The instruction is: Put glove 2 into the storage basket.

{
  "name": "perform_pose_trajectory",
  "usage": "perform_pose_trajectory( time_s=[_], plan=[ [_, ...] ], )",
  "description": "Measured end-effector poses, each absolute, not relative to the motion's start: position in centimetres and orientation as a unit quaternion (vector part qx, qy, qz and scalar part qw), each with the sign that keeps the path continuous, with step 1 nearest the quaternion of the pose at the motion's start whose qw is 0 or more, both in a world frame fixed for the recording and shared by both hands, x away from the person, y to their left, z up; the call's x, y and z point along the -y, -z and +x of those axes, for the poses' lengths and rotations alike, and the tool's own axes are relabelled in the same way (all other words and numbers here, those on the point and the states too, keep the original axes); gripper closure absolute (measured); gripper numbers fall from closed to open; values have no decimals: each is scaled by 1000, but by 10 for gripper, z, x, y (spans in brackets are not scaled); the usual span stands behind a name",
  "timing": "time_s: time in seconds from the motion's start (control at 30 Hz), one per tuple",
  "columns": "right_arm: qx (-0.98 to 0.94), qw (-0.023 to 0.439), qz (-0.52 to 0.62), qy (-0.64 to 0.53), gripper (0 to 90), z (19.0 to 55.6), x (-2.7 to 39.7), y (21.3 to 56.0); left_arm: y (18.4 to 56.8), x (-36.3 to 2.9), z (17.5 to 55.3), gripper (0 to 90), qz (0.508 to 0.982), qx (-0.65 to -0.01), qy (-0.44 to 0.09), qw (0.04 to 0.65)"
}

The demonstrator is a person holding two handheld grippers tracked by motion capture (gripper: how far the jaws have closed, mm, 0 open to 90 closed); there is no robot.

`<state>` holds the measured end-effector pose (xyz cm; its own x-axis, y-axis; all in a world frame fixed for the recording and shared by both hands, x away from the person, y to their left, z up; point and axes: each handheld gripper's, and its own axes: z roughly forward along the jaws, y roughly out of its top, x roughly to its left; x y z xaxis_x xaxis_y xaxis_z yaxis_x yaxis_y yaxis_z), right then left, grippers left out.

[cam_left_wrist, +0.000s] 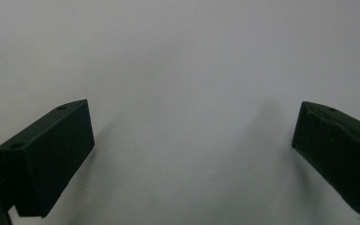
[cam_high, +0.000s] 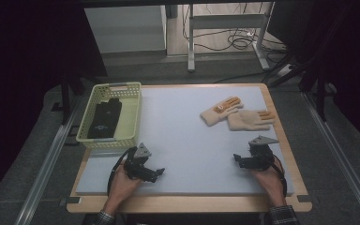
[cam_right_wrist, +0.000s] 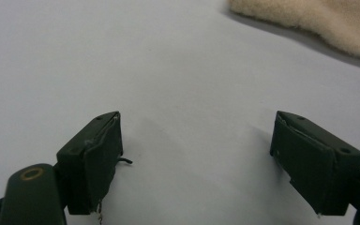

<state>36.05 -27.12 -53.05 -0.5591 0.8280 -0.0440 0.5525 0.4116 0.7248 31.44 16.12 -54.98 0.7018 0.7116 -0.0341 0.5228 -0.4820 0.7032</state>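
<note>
Two beige gloves with orange fingertips lie at the back right of the pale mat: one glove (cam_high: 220, 111) and, beside it, a second glove (cam_high: 250, 120). A beige glove's edge (cam_right_wrist: 309, 18) shows at the top of the right gripper view. My right gripper (cam_high: 238, 159) rests open near the front right, just short of the gloves, nothing between its jaws. My left gripper (cam_high: 158, 174) rests open at the front left over bare mat (cam_left_wrist: 183, 70). A yellow-green basket (cam_high: 95, 96) at the left holds dark gloves (cam_high: 105, 119).
The mat (cam_high: 187, 140) lies on a wooden table (cam_high: 192, 205) with dark floor around it. A metal frame with cables (cam_high: 227, 33) stands behind the table. Rails run along both sides on the floor.
</note>
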Motion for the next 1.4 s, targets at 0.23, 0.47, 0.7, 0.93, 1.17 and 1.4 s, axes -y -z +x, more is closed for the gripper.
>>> perform_pose_trajectory(
  time_s=[0.23, 0.47, 0.7, 0.93, 1.17, 1.4],
  plan=[
    [-811, 204, 436, -334, 188, 361, 269, 529, 551, -160, 316, 0, 852, -366, -128, 352],
    [-801, 197, 456, -334, 212, 368, 269, 523, 551, -160, 316, 0, 852, -366, -129, 352],
    [-788, 211, 467, -342, 294, 389, 273, 508, 551, -160, 316, 0, 852, -366, -129, 352],
    [-764, 232, 494, -344, 323, 424, 283, 494, 551, -160, 316, 0, 851, -366, -129, 353],
    [-749, 251, 517, -330, 281, 462, 282, 494, 551, -160, 316, 0, 851, -366, -129, 352],
    [-735, 265, 540, -312, 196, 493, 277, 503, 551, -161, 316, 0, 852, -366, -129, 352]
  ],
)
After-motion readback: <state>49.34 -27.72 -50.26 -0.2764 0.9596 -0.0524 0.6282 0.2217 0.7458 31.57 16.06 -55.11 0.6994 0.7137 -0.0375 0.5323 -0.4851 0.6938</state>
